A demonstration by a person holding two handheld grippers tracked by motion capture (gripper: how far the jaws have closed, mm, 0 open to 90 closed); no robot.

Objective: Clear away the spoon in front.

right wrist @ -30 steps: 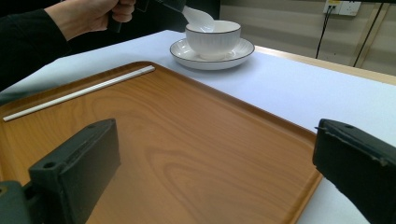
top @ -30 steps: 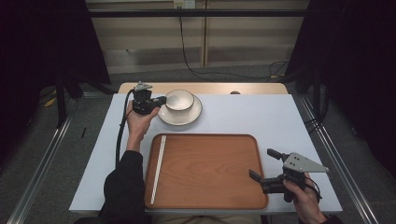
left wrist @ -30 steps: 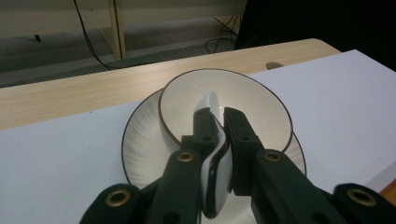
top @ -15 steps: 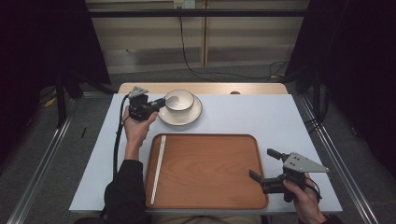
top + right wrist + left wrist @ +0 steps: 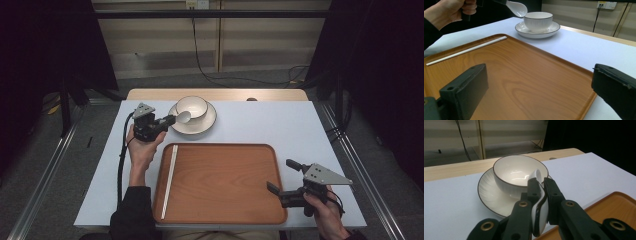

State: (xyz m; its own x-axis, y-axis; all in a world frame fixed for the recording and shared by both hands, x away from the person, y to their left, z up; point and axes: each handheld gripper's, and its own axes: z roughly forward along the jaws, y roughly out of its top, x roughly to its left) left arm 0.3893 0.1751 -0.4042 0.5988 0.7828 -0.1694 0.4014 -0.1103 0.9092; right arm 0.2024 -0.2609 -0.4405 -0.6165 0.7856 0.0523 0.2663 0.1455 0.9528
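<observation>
A white ceramic spoon (image 5: 181, 118) hangs in the air with my left gripper (image 5: 166, 121) shut on its handle; its scoop (image 5: 517, 8) sits just left of the bowl. The white bowl (image 5: 192, 106) with a dark rim stands on a white saucer (image 5: 207, 122) at the far middle of the table. In the left gripper view the spoon (image 5: 539, 202) is clamped between the two black jaws, the bowl (image 5: 519, 173) right beyond. My right gripper (image 5: 284, 176) rests open at the tray's near right corner, jaws wide apart with nothing between them.
A wooden tray (image 5: 222, 182) lies in front of the person, with a pair of white chopsticks (image 5: 169, 177) along its left side. White table cover (image 5: 280, 125) spreads around it; a wooden table edge (image 5: 270, 94) runs behind.
My left gripper has drawn the spoon back and to the left, away from the bowl and toward the person. The right gripper has stayed put.
</observation>
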